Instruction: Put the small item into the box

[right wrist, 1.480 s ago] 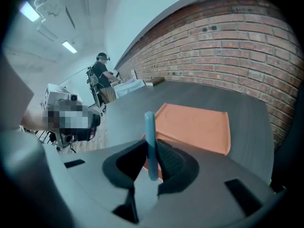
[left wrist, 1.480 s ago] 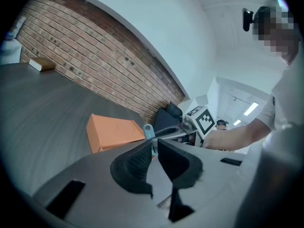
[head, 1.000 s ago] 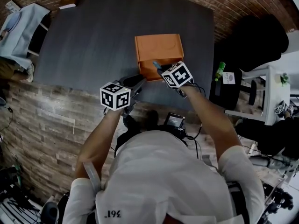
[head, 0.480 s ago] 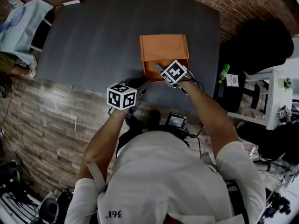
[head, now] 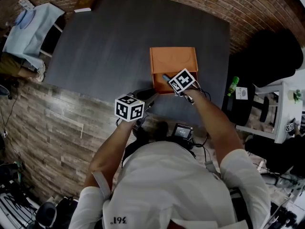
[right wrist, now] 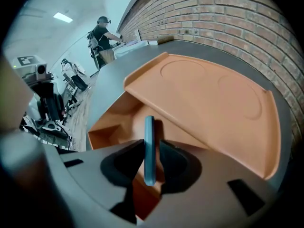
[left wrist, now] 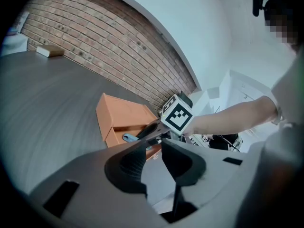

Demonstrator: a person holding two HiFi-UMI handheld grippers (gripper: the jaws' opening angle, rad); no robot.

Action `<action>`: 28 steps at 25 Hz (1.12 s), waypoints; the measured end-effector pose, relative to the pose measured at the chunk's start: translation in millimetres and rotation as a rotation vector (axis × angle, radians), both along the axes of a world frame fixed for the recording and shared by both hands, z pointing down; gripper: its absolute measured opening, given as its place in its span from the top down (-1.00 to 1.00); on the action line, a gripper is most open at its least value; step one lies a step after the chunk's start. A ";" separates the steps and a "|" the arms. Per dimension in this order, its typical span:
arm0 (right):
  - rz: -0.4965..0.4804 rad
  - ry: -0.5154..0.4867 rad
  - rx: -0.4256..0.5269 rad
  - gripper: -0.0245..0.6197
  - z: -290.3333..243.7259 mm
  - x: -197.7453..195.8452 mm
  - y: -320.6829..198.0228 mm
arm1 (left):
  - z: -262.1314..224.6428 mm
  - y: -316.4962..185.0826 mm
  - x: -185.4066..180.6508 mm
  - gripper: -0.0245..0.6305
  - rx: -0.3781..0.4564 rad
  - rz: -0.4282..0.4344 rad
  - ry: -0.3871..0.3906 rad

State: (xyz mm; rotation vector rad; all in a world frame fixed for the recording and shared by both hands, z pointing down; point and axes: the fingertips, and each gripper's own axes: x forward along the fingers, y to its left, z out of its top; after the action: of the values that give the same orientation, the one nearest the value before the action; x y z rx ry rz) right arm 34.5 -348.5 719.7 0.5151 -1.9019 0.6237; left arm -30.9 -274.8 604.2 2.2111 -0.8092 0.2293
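Observation:
An orange box lies on the dark grey table with its lid half slid back and its near compartment open. The small item is a thin blue piece standing on edge between the jaws of my right gripper, over the open compartment. Those jaws are opening, and a slit shows beside the item. In the head view, the right gripper is at the box's near edge. My left gripper hovers just short of the box, left of it, open and empty.
A brown book lies at the table's far left corner. A green bottle stands to the right of the table, near a white side table. A person works at a distant bench.
The right gripper's jaws have parted a little around the blue item above the box's opening. Both grippers keep about the same places relative to the box; the head view has shifted.

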 end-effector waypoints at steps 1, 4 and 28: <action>0.009 -0.003 -0.005 0.54 0.8 0.6 -0.3 | -0.5 0.1 -0.7 0.63 0.001 -0.001 -0.001; 0.026 -0.002 -0.012 0.50 3.0 4.3 0.0 | 0.3 1.7 -2.8 0.63 -0.005 -0.001 -0.004; 0.082 0.003 0.042 0.49 -8.0 29.3 -4.4 | -8.8 11.7 2.5 0.63 0.005 -0.005 -0.009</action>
State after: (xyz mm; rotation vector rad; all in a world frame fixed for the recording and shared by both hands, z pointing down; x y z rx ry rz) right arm 63.8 -352.8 711.7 0.6228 -1.9019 0.6372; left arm -28.4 -263.1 595.4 2.2136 -0.8202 0.2350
